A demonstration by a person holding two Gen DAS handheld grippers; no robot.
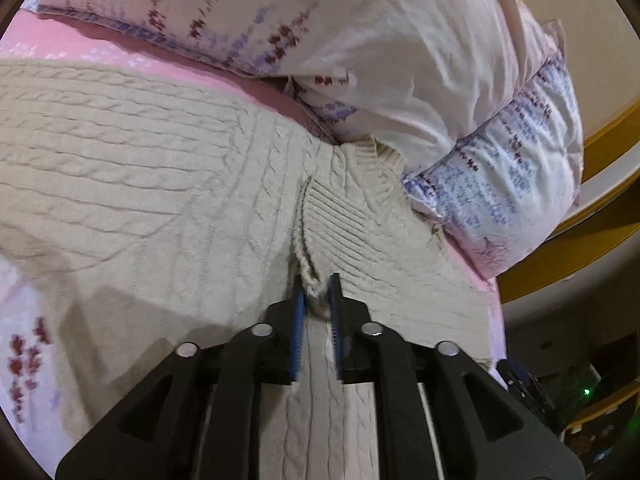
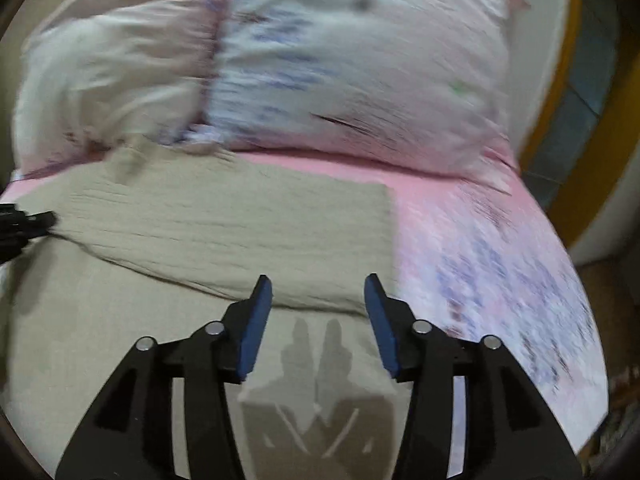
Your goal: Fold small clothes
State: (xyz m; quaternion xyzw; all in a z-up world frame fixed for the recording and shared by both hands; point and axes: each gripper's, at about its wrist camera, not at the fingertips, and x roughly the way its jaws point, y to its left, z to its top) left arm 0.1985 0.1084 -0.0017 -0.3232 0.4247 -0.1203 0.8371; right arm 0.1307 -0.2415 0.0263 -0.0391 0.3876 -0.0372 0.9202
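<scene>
Your left gripper [image 1: 317, 292] is nipped narrow on a bunched ridge of the cream cable-knit sweater [image 1: 132, 168], right beside its ribbed neckline; the blue pads [image 1: 297, 320] press the knit from both sides, and a twist of cable stitch stands up between them. The sweater lies spread over the pink bedsheet [image 1: 80, 46], its body running off to your left and its collar end touching the lower floral pillow [image 1: 508, 184]. A second, larger floral pillow [image 1: 280, 12] rests above and behind that one.

Your right gripper [image 2: 318, 300] hangs above the same sweater [image 2: 224, 216] with its jaws spread wide and nothing between them. Its blue pads [image 2: 256, 332] are clear of the fabric, and the gripper's shadow falls on the knit just below. In this view the sweater shows a raised fold running across it from left to right, with a flatter layer nearer you. The right edge of the garment stops just beside the right-hand finger, where the pink printed bedsheet [image 2: 480, 240] begins. Two pillows [image 2: 360, 60] sit at the head of the bed, beyond the sweater. At the far left edge of this view a black tool tip [image 2: 28, 220], likely your other gripper, touches the sweater's edge. The right wrist view is motion-blurred, so the knit pattern is not legible there
</scene>
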